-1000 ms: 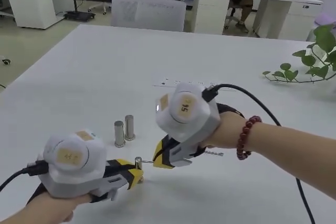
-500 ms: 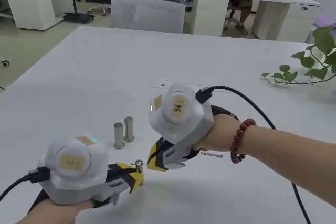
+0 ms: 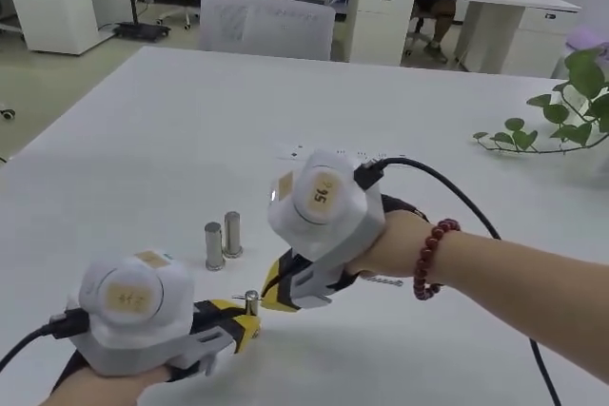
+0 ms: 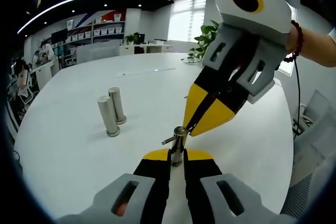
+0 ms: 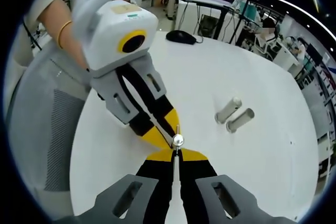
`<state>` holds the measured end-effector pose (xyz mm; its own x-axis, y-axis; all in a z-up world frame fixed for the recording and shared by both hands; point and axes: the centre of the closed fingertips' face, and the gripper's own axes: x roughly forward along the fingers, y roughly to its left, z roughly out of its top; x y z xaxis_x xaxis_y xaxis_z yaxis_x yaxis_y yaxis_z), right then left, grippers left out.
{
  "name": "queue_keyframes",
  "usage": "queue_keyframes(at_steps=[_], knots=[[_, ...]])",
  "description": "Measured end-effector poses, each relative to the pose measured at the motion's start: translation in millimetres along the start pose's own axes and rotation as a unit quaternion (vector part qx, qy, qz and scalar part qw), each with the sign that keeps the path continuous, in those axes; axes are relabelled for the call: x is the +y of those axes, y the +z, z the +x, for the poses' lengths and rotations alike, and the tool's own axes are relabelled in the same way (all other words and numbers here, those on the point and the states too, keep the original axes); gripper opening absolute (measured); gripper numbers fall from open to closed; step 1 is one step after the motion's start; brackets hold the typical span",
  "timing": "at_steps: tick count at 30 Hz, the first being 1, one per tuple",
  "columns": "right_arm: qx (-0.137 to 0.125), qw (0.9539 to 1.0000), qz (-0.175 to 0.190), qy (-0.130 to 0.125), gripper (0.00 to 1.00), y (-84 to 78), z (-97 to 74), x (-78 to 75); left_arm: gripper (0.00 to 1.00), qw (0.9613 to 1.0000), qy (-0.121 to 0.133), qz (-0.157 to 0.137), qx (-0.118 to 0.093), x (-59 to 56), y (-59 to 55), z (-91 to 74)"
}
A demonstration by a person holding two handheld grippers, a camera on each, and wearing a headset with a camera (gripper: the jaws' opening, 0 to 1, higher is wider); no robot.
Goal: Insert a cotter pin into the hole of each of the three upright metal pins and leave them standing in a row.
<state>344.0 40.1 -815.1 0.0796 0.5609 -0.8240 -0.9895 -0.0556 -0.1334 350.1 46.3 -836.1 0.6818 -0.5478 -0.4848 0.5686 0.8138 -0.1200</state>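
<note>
My left gripper [image 3: 245, 319] sits at the lower left of the head view, level, its jaws closed on a metal pin [image 4: 178, 145]. My right gripper [image 3: 270, 296], at centre, tilts down-left. Its jaws are pinched on a cotter pin [image 4: 168, 140], with the tips nearly meeting the left's. My right forearm [image 3: 514, 282] enters from the lower right.

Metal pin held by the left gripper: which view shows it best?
The left gripper view. The metal pin stands upright, clamped by the left gripper, with a cotter pin poking from its side and the right gripper at its top. The right gripper view shows its round top; the head view shows a small stub.
</note>
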Motion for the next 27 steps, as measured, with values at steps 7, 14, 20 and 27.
queue_keyframes(at_steps=[7, 14, 20, 27], knots=[[-0.003, 1.0000, 0.004, -0.001, 0.04, 1.5, 1.6, -0.3, 0.07, 1.0000, 0.005, 0.001, 0.000, 0.7, -0.6, 0.5], [-0.012, 0.9995, 0.027, -0.001, 0.05, 2.4, 2.0, -0.9, 0.07, 0.9999, 0.011, 0.005, 0.000, 1.2, -0.9, 0.4], [-0.021, 0.9990, 0.040, 0.003, 0.10, 2.7, 2.9, 1.4, 0.07, 0.9999, 0.013, 0.006, 0.001, 1.7, -1.6, 0.9], [-0.026, 0.9984, 0.050, 0.001, 0.14, 0.7, 2.1, 2.5, 0.10, 0.9998, 0.017, 0.007, 0.008, 2.7, -4.7, 0.6]])
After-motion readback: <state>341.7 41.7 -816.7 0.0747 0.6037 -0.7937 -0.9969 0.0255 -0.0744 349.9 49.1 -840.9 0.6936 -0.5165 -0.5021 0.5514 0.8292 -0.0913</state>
